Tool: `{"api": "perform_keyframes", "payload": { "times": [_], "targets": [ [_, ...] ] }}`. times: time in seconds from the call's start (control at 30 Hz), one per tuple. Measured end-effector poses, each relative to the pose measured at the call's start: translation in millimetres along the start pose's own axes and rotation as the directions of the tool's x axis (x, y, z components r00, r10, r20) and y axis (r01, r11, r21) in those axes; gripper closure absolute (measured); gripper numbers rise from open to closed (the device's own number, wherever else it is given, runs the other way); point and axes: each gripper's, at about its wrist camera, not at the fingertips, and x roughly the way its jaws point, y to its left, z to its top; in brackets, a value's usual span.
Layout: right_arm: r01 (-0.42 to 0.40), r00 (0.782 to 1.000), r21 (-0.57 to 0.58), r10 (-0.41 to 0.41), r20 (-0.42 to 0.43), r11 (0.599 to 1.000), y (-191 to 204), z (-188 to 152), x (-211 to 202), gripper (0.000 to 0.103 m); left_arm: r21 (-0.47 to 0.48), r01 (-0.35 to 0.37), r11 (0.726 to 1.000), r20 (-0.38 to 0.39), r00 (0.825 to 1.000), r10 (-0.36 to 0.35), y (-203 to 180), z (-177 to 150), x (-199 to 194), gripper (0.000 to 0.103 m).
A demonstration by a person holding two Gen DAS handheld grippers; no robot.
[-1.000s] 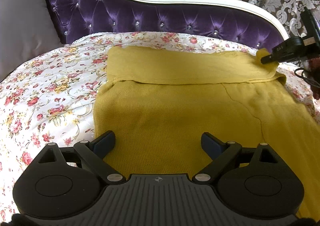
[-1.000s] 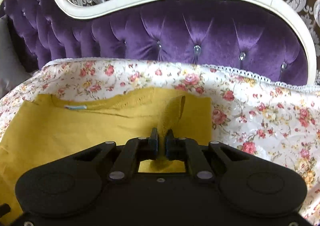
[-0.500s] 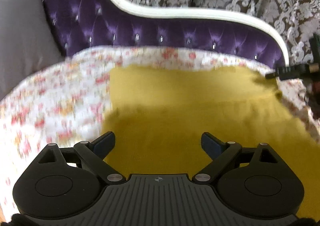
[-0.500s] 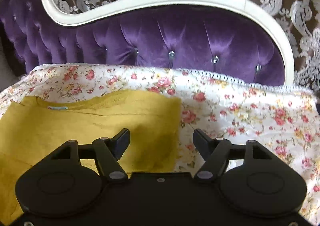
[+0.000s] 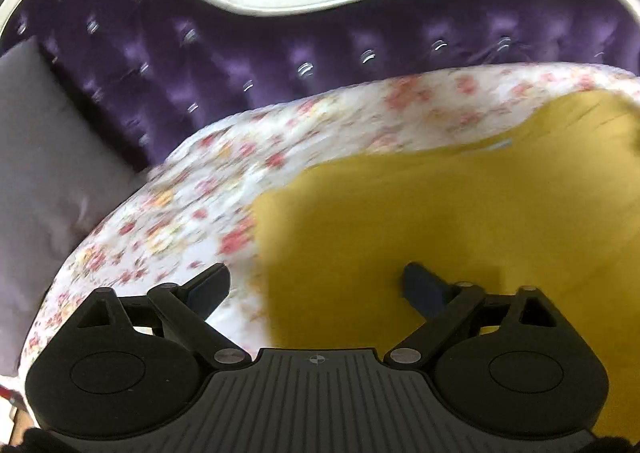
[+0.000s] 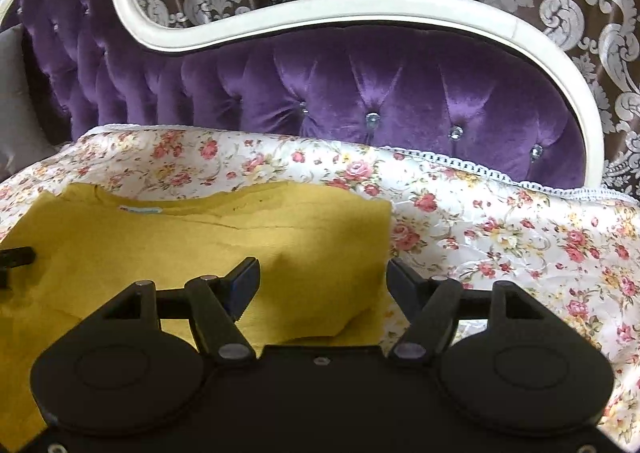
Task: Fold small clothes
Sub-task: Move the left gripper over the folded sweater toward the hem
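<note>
One yellow top lies flat on the flowered sheet of the purple sofa. Its far edge, with a small blue label, looks turned over and laid down neatly, so one fold seems done. More folds are likely left, since the top is spread wide and is not yet a small pile.

The right gripper has just been opening its jaws. They now stand spread above the right edge of the top, and nothing is pinched between them. The left gripper has its jaws spread as wide as they go, opened a bit more just now. They hover over the left edge of the top, holding nothing. That view is blurry.

Counted: one top, two grippers, one sofa, one flowered sheet, and one gray cushion at the left.
</note>
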Motion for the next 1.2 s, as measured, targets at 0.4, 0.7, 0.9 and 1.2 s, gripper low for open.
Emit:
{"api": "perform_keyframes", "payload": {
  "times": [0.4, 0.7, 0.9, 1.2],
  "targets": [
    [-0.122, 0.992, -0.102, 0.125, 0.029, 0.987, 31.4, 6.8, 13.1, 0.024, -0.167, -0.073, 0.983, -0.058, 0.996, 0.064, 66.7, -17.7, 11.2, 0.000],
    [-0.178, 0.983, -0.063, 0.174, -0.067, 0.982, 48.1, 4.9, 54.6, 0.009, -0.230, -0.039, 0.972, -0.071, 0.997, 0.023, 77.5, -14.4, 9.9, 0.001],
    [-0.185, 0.983, -0.054, 0.184, -0.026, 0.981, 42.9, 0.3, 7.9, 0.007, -0.280, 0.058, 0.958, 0.011, 0.998, -0.058, 80.2, -18.4, -49.9, 0.001],
    [-0.192, 0.981, -0.025, 0.191, -0.036, 0.981, 45.5, -47.2, -60.3, 0.005, -0.277, 0.151, 0.949, 0.017, 0.988, -0.153, 58.2, -66.8, -126.3, 0.001]
  ]
}}
